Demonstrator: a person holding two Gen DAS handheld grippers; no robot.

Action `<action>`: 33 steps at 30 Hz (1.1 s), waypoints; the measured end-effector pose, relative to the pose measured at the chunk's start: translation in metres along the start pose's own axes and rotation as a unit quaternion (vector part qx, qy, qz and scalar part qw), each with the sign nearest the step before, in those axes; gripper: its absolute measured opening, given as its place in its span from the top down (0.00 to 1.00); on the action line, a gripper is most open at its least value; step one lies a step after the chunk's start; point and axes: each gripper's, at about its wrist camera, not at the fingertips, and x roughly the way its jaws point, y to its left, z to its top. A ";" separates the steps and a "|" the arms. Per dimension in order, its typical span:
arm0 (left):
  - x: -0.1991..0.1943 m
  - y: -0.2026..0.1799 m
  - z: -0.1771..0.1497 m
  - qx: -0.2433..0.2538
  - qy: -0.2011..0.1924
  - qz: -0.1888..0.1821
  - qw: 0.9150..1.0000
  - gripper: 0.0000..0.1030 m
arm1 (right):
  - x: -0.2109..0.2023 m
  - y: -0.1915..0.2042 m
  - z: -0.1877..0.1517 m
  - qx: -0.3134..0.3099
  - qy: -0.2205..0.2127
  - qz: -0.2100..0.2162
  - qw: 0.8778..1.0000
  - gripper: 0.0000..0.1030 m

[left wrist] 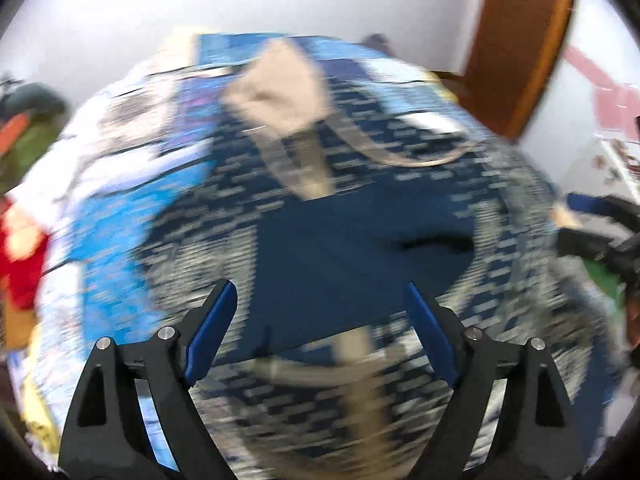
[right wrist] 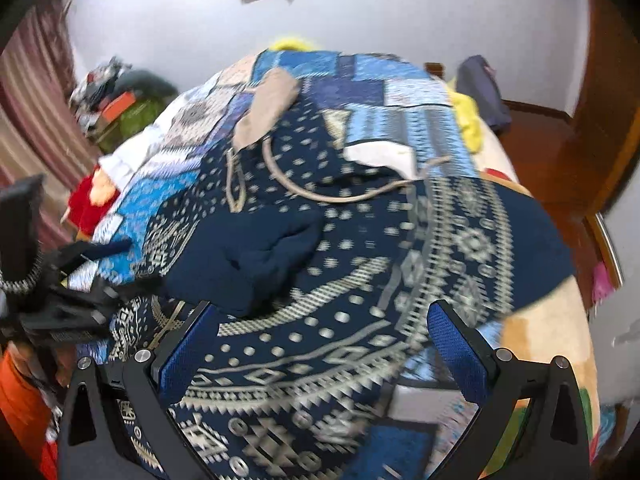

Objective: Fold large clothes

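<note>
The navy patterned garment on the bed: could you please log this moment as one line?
navy patterned garment: spread on bed | left gripper: open, empty | right gripper: open, empty

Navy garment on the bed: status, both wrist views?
Left hand-held gripper open, nothing held. Right hand-held gripper open, over the cloth. Navy patterned garment spread on patchwork bedspread, partly folded. Beige piece lies at its far end.
</note>
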 end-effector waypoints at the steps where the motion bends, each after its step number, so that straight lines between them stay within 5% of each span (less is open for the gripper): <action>1: 0.003 0.022 -0.010 -0.010 0.012 0.022 1.000 0.17 | 0.007 0.008 0.002 -0.011 0.006 0.004 1.000 0.00; 4: 0.017 0.076 -0.039 -0.045 0.048 0.071 0.995 0.17 | 0.031 0.033 0.009 -0.051 0.021 0.007 0.998 0.00; 9: 0.045 0.135 -0.078 -0.110 0.093 0.066 0.987 0.28 | 0.078 0.071 0.025 -0.132 0.048 -0.025 0.990 0.11; 13: 0.075 0.146 -0.081 -0.125 0.104 0.041 0.986 0.48 | 0.118 0.089 0.031 -0.182 0.080 -0.053 0.979 0.32; 18: 0.111 0.142 -0.065 -0.104 0.091 0.076 0.988 0.68 | 0.144 0.087 0.035 -0.167 0.086 -0.068 0.980 0.51; 20: 0.113 0.140 -0.059 -0.107 0.080 0.081 0.988 0.83 | 0.140 0.084 0.038 -0.161 0.072 -0.075 0.981 0.74; 22: 0.105 0.135 -0.057 -0.108 0.064 0.092 0.988 0.88 | 0.135 0.076 0.043 -0.149 0.057 -0.082 0.984 0.86; 27: 0.061 0.122 -0.064 -0.085 0.010 0.134 0.987 0.89 | 0.111 0.045 0.057 -0.106 0.017 -0.096 0.990 0.91; 33: 0.044 0.120 -0.082 -0.100 0.027 0.129 0.986 0.89 | 0.091 0.016 0.054 -0.092 0.004 -0.117 0.989 0.91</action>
